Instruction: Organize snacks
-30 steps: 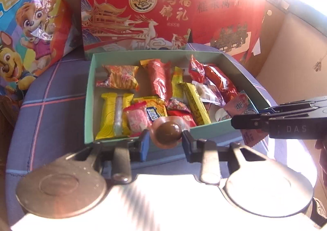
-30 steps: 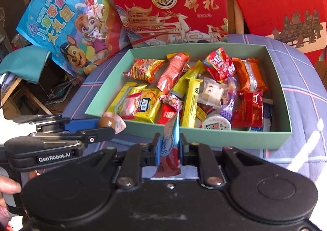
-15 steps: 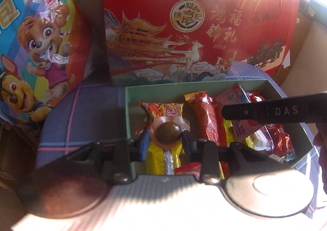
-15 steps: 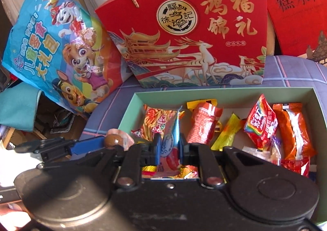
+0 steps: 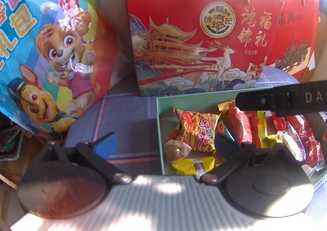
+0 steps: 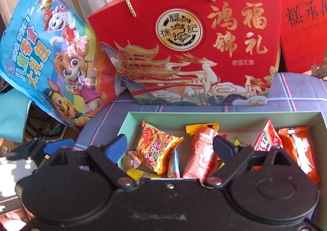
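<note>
One open green cardboard box [image 6: 235,114] was shown on a purple checked cloth [image 5: 126,112], filled with a loose heap of crinkled foil snack packets in red, orange and yellow; their number could not be counted. Two red paper gift bags with cord handles, the nearer one [image 6: 194,47] printed with a gold deer and pavilion and the second [image 6: 302,27] partly hidden, were seen upright behind the box, and one glossy blue cartoon bag [image 6: 57,57] leaned at the left. The left gripper [image 5: 165,145] was caught with its jaws opening wide; a round brown sweet in a clear wrapper [image 5: 176,150] lay between them in the box's near left corner, touched by neither finger. The right gripper [image 6: 171,147] was likewise opening, and a pale blue packet [image 6: 173,166] stood free between its fingers beside an orange patterned packet [image 6: 155,149].
</note>
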A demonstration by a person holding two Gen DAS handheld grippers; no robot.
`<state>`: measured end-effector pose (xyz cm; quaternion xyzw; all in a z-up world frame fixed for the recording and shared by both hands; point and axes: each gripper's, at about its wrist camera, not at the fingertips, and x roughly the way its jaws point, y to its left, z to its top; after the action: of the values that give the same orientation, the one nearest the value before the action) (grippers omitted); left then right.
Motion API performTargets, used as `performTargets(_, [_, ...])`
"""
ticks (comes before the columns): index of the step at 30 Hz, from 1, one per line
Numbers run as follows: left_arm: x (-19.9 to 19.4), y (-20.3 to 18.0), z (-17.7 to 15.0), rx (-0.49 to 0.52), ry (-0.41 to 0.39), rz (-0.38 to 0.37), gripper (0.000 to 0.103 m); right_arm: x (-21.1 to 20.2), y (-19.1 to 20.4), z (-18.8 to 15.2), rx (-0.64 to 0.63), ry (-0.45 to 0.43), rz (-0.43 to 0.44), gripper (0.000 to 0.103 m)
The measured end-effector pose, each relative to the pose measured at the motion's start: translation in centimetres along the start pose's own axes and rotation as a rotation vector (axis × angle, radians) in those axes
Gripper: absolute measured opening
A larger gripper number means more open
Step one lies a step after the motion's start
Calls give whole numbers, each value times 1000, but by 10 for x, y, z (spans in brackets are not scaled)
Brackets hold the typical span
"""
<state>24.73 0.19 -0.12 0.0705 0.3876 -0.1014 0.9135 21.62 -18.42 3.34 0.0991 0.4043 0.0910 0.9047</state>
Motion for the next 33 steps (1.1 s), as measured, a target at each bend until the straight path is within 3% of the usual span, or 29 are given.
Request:
performTargets(12, [-39, -8, -30, -21, 9, 34, 103, -48, -1, -32, -39, 31, -61, 103])
performTargets(20, [-96, -29, -64, 18, -114, 127, 103, -96, -13, -76, -31, 46, -104, 103])
performTargets(27, [-123, -35, -88, -4, -85, 59, 103, -133, -21, -116, -29, 54, -149, 103])
performTargets(33, [-131, -36, -114, -27, -43, 53, 103, -146, -23, -146, -32, 88, -183, 103])
